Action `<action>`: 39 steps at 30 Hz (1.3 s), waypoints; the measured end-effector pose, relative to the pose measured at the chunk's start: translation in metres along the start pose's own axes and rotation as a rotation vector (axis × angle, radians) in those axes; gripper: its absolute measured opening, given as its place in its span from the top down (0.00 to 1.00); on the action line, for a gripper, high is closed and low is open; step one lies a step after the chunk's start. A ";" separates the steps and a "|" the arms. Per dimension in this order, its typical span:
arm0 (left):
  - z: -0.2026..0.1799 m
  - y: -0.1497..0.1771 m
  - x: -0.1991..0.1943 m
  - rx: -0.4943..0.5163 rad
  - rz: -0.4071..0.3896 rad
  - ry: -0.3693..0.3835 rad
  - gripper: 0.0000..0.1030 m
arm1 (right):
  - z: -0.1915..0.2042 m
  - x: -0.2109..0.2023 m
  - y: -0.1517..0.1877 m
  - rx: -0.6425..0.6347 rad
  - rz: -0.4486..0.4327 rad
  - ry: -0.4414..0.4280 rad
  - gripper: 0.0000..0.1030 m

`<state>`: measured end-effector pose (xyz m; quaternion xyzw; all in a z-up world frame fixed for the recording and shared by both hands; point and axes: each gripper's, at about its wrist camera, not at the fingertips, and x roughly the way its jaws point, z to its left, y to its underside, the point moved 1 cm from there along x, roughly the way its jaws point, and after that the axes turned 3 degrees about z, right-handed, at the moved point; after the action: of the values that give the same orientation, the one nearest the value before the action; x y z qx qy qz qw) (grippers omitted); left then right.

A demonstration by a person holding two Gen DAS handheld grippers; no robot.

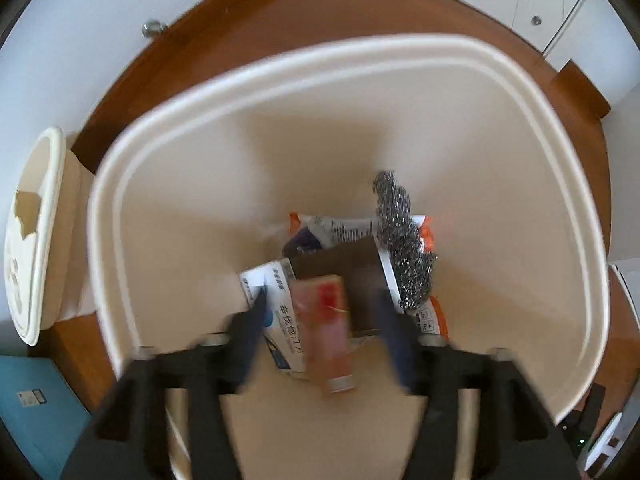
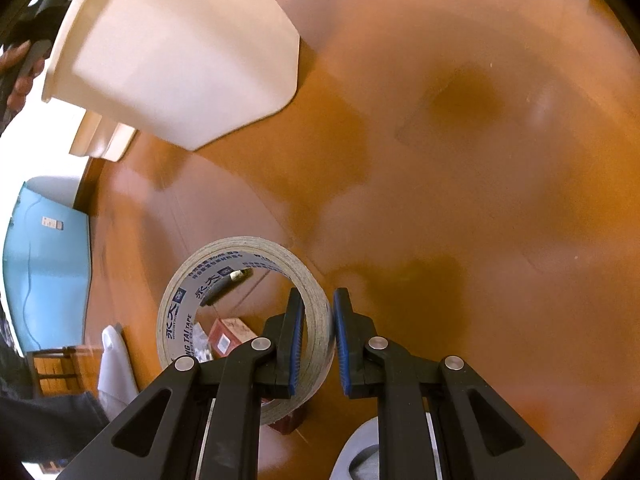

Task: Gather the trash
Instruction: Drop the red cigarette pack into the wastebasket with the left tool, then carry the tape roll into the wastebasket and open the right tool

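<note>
Blurred pink packet (image 1: 326, 320) hangs loose between the parted fingers of the left tool (image 1: 320, 320), over the cream bin (image 1: 520, 128).

Neither pad touches the packet, which is directly above the trash already in the bin: a steel scourer (image 1: 404, 248), a brown card piece (image 1: 340, 260), a blue-and-white printed box (image 1: 276, 300) and orange-edged wrappers (image 1: 344, 228). On the other side, the right tool (image 2: 318, 336) is clamped on the wall of a tape roll (image 2: 192, 292), one finger inside the ring and one outside, above the orange-brown surface (image 2: 460, 140). From that view the bin stands at upper left, well apart from the roll.
</note>
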<state>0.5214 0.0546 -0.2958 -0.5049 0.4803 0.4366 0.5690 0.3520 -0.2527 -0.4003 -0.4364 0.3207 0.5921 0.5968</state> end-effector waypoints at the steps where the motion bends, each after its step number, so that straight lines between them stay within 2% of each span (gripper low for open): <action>1: 0.003 0.002 -0.003 -0.003 -0.014 0.006 0.26 | 0.001 -0.001 -0.001 -0.002 -0.005 0.001 0.85; 2: 0.005 0.005 -0.011 -0.013 -0.033 0.014 0.26 | 0.003 -0.004 -0.003 -0.006 -0.012 0.003 0.85; 3: -0.014 0.002 -0.027 -0.022 -0.044 0.022 0.26 | 0.003 -0.008 -0.006 -0.007 -0.020 0.003 0.85; 5: -0.009 0.014 -0.045 -0.051 -0.084 0.065 0.26 | 0.005 -0.021 -0.013 -0.009 -0.052 -0.003 0.85; 7: -0.007 0.033 -0.054 -0.073 -0.147 0.104 0.26 | 0.008 -0.048 -0.026 -0.013 -0.116 -0.006 0.85; 12: -0.005 0.098 -0.118 -0.135 -0.353 0.191 0.25 | 0.025 -0.140 -0.066 -0.065 -0.334 -0.018 0.85; 14: -0.001 0.131 -0.135 -0.204 -0.435 0.228 0.18 | 0.038 -0.172 -0.084 -0.103 -0.413 -0.018 0.85; 17: -0.001 0.174 -0.119 -0.338 -0.454 0.290 0.16 | 0.074 -0.213 -0.118 -0.190 -0.536 -0.025 0.85; 20: -0.007 0.202 -0.098 -0.416 -0.392 0.301 0.16 | 0.114 -0.220 -0.155 -0.276 -0.575 -0.033 0.85; 22: -0.010 0.215 -0.079 -0.448 -0.334 0.268 0.16 | 0.138 -0.211 -0.176 -0.323 -0.567 -0.020 0.85; 24: -0.009 0.231 -0.066 -0.490 -0.283 0.284 0.16 | 0.167 -0.190 -0.200 -0.379 -0.537 0.004 0.85; 25: -0.008 0.237 -0.058 -0.498 -0.261 0.266 0.16 | 0.180 -0.176 -0.212 -0.408 -0.514 0.025 0.85; 28: -0.007 0.250 -0.042 -0.502 -0.214 0.229 0.16 | 0.206 -0.134 -0.237 -0.452 -0.425 0.086 0.85; 32: -0.007 0.272 -0.023 -0.520 -0.172 0.194 0.16 | 0.240 -0.076 -0.274 -0.517 -0.283 0.209 0.85; 37: -0.014 0.296 0.017 -0.517 -0.075 0.157 0.16 | 0.274 -0.025 -0.274 -0.628 -0.118 0.311 0.83; 39: -0.018 0.305 0.033 -0.517 -0.028 0.156 0.16 | 0.271 -0.014 -0.271 -0.623 -0.073 0.312 0.76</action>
<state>0.2255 0.0706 -0.3758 -0.6724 0.3882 0.4965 0.3882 0.5821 0.0076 -0.2371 -0.6940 0.1958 0.5660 0.3996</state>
